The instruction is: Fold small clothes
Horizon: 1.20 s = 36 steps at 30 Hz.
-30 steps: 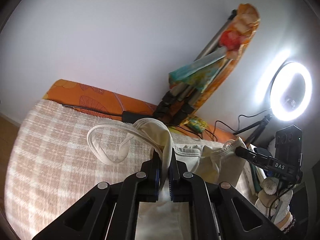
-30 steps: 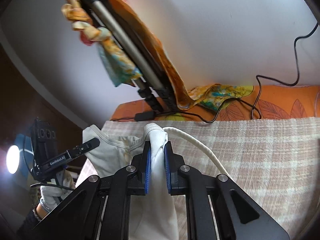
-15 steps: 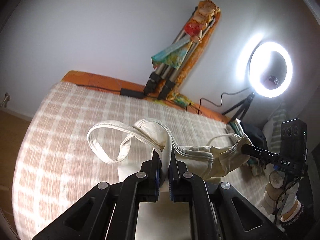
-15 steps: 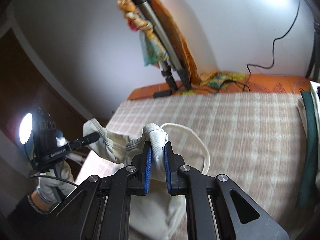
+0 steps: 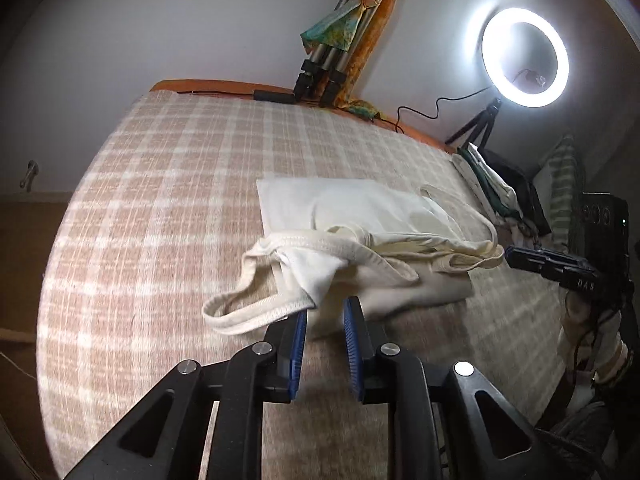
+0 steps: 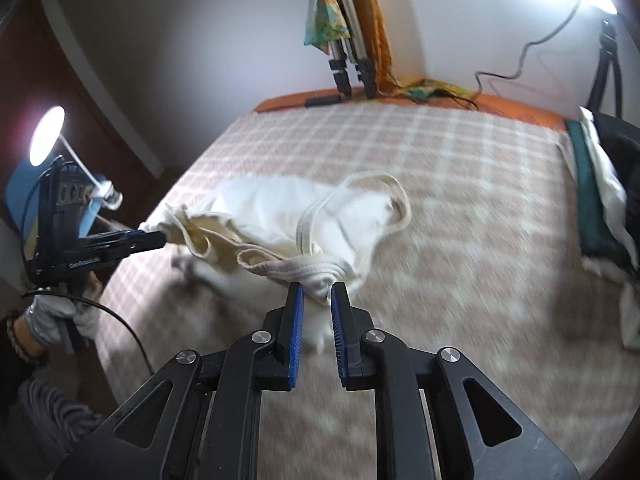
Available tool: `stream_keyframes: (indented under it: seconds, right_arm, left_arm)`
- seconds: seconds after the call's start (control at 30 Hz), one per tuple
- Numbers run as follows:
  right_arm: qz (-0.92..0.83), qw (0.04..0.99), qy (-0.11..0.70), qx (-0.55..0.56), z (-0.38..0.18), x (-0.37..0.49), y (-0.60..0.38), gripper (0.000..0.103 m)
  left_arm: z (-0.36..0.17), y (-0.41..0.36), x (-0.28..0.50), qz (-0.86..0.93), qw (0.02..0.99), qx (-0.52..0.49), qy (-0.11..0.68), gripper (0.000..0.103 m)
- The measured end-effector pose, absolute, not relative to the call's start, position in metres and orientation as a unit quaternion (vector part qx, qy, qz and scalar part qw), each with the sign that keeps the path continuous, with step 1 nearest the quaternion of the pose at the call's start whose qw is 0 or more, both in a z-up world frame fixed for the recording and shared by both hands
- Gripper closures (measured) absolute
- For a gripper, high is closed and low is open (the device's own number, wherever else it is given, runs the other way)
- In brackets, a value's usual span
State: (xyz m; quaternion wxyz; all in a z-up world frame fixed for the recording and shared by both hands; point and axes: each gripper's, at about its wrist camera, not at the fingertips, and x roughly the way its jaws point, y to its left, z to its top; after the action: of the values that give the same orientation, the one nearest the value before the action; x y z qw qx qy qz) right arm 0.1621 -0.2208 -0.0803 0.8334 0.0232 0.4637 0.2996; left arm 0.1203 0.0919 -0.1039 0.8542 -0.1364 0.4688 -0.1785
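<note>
left gripper [image 5: 325,312] jaws parted, holding nothing | right gripper [image 6: 317,298] jaws parted around hem, not clamping | cream tank top [image 5: 360,236] lies half-folded on bed [image 5: 160,200] | risk: I snag loose strap [image 5: 244,314] withdrawing, undoing fold

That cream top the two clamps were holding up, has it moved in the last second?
Yes. The cream top has dropped onto the checked blanket, and the left gripper and right gripper have opened.

Cream-white cotton tank top [image 5: 360,216] on beige-and-white checked bed cover [image 5: 168,184]; orange patterned sheet edge [image 6: 516,106] behind. Black gripper [image 6: 317,300] (blue finger pads [image 6: 296,320]). Dark green folded cloth [image 6: 588,208], white ring light [image 5: 524,50].
</note>
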Motion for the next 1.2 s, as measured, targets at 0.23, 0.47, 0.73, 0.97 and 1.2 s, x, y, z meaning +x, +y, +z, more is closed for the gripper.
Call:
stream_keyframes:
  seconds: [0.23,0.47,0.73,0.97,1.2]
  right_arm:
    - [0.319,0.840,0.435,0.057,-0.058,0.154,-0.227,0.087]
    - [0.302,0.826,0.473,0.050,-0.088,0.187,-0.185,0.087]
    - [0.308,0.796,0.521,0.018,-0.111,0.184,-0.183,0.087]
    - [0.326,0.774,0.542,-0.014,-0.117,0.143,-0.194,0.087]
    - [0.335,0.797,0.502,-0.010,-0.094,0.122,-0.201,0.087]
  left_arm:
    - [-0.062,0.077,0.108,-0.200,0.874,-0.106,0.430,0.078]
    - [-0.087,0.049,0.181,-0.194,0.852,-0.135,0.467,0.075]
    - [-0.123,0.032,0.158,-0.220,0.814,-0.101,0.527,0.078]
    - [-0.129,0.037,0.104,-0.210,0.809,-0.057,0.545,0.078]
    - [-0.103,0.052,0.090,-0.200,0.832,-0.080,0.512,0.077]
